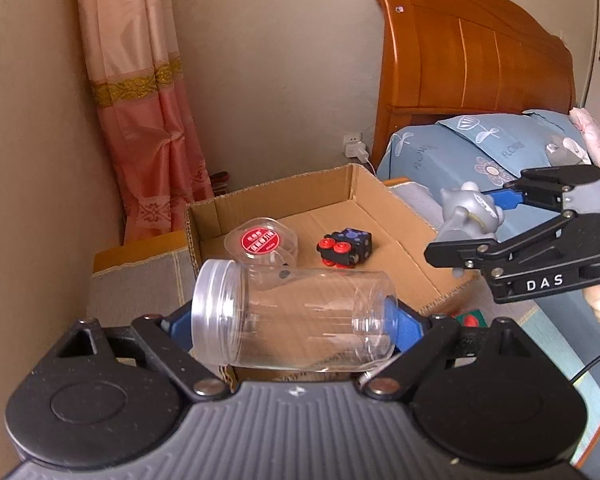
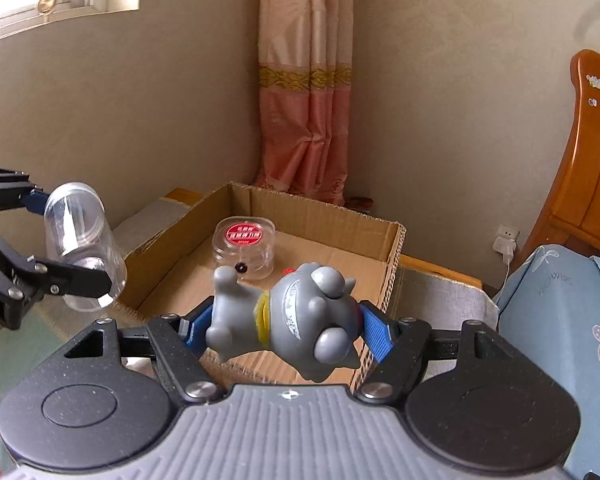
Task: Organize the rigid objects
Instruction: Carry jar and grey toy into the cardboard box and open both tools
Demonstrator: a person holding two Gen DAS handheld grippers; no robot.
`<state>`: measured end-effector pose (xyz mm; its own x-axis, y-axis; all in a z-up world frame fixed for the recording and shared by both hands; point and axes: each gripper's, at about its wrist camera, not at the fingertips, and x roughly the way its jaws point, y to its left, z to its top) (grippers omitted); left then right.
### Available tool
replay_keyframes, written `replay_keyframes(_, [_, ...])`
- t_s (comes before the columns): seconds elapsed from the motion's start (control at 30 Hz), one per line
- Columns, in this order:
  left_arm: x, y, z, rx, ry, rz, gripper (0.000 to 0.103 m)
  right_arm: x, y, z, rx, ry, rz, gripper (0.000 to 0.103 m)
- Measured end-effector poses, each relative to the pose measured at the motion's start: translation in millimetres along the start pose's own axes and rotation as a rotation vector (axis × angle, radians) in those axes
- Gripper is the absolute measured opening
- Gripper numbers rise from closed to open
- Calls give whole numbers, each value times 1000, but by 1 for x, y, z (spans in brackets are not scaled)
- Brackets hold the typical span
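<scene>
My left gripper (image 1: 292, 320) is shut on a clear plastic jar (image 1: 296, 316), held sideways above the near edge of an open cardboard box (image 1: 400, 216). The jar also shows in the right wrist view (image 2: 80, 248). My right gripper (image 2: 284, 320) is shut on a grey toy figurine (image 2: 288, 320), held over the box's (image 2: 320, 212) near right corner. The figurine shows in the left wrist view (image 1: 468, 216) at the right. Inside the box lie a round clear container with a red label (image 1: 260, 244) (image 2: 244, 252) and a black cube toy with red wheels (image 1: 346, 248).
The box rests on a cloth-covered surface (image 1: 140, 284) in a room corner. A pink curtain (image 1: 140, 120) hangs behind. A wooden headboard (image 1: 472, 64) and blue bedding (image 1: 480, 152) are at the right. A charger sits in a wall socket (image 1: 354, 146).
</scene>
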<state>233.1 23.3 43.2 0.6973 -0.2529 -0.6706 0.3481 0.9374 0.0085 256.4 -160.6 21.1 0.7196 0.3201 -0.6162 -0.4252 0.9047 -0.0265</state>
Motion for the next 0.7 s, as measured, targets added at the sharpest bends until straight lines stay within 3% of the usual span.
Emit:
replay_keyframes(0.1, [8,1,2,-4,10,-3,91,7,-2,1,7,-8,-2,81])
replay_keyframes(0.17, [13,2,2,-6,16,-4,91,8,-6,-1,29,-18,-3,100])
replay_keyframes(0.2, [15,2,2,-7,19,-4,91,8,-8,-3,38,-25,1,102])
replay_keyframes(0.57, [31,-5,7,3,32,4,91,-16,-14,-21,55,-23,-9,103])
replay_keyframes(0.7, [33,-7,7,-5,29,26,98,-25,-11,-24,43,-29,-6,103])
